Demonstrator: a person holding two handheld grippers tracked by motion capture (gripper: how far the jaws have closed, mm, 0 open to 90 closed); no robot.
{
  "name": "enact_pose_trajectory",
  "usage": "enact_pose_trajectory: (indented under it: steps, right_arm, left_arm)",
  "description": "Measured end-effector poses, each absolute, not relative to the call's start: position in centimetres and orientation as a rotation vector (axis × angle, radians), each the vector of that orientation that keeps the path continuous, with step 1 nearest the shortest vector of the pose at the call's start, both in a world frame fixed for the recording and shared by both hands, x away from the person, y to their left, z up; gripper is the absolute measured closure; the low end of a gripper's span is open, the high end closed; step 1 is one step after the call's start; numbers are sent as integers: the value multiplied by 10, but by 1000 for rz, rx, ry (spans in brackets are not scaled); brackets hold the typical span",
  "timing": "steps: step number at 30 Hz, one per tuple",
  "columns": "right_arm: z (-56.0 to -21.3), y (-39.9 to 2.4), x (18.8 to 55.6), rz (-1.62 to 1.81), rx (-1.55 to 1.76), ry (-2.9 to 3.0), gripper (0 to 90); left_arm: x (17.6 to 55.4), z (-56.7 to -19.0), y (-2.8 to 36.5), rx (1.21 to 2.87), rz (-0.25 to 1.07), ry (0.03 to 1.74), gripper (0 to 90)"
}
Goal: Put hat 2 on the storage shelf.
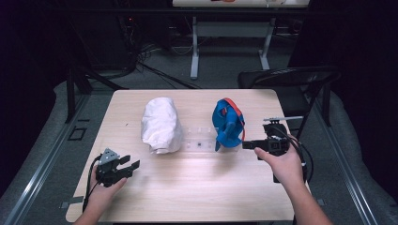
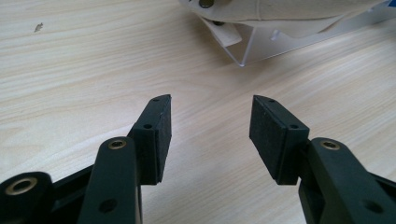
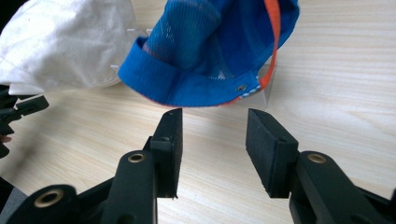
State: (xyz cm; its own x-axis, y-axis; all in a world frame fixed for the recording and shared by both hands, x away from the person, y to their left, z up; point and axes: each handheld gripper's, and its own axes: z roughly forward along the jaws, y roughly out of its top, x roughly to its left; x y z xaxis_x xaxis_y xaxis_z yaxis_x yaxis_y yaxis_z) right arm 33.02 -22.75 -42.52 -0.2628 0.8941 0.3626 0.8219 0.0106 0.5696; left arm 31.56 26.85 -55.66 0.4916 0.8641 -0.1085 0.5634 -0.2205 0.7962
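Note:
A white cap and a blue cap with orange trim rest side by side on a clear plastic stand in the middle of the wooden table. My left gripper lies near the front left, open and pointing toward the white cap, its jaws apart over bare wood. My right gripper hovers just right of the blue cap, open, with nothing between its pads. The blue cap's rim hangs just beyond the right fingertips.
A black folding chair stands past the table's far right corner. Another table's white legs and floor cables lie behind. In the right gripper view the left gripper shows at the left edge, beside the white cap.

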Motion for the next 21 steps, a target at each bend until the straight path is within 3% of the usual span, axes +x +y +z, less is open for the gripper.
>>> enact_pose_trajectory:
  steps: [21]
  right_arm:
    - [-499,-221,294,1107,1757,2035,537]
  left_arm:
    - [312,-562,257,1946,450,1137,487]
